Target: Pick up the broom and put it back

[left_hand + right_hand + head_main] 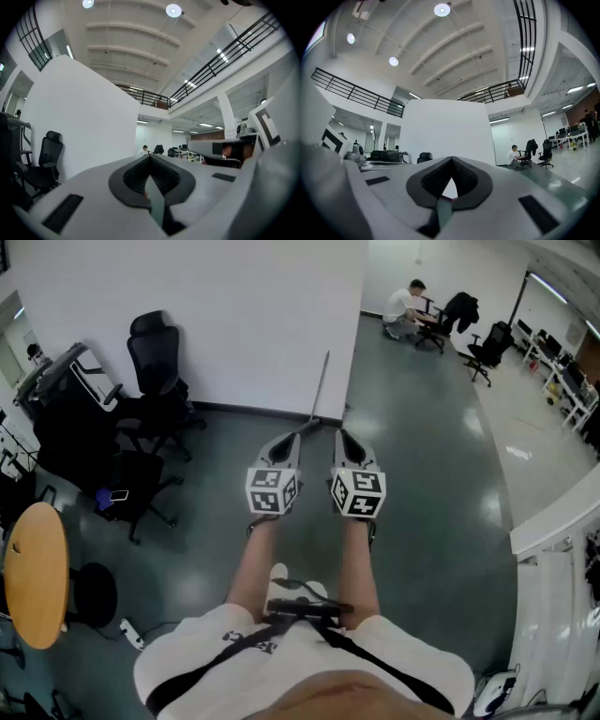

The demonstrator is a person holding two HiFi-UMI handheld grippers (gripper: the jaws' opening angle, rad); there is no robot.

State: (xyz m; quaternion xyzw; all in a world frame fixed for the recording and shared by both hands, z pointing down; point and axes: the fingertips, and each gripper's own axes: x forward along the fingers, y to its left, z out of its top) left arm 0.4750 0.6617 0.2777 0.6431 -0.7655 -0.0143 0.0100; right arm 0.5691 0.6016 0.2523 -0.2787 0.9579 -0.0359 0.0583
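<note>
The broom point(321, 388) shows as a thin grey handle leaning upright against the white wall point(244, 324) in the head view; its lower end is hidden behind my gripper tips. Below it, my left gripper point(296, 434) and my right gripper point(339, 433) are held side by side, level, pointing at the wall, a little short of the handle. Both are shut with nothing between the jaws. The left gripper view shows the left gripper point(150, 157) with its dark pads point(136, 176) meeting at the tip. The right gripper point(451, 159) looks the same. Neither gripper view shows the broom.
Black office chairs point(155, 362) and a dark cart point(66, 381) crowd the left wall. A round wooden table point(36, 573) sits at the near left. A white railing point(553, 521) borders the right. A person point(405, 310) sits at a desk far back.
</note>
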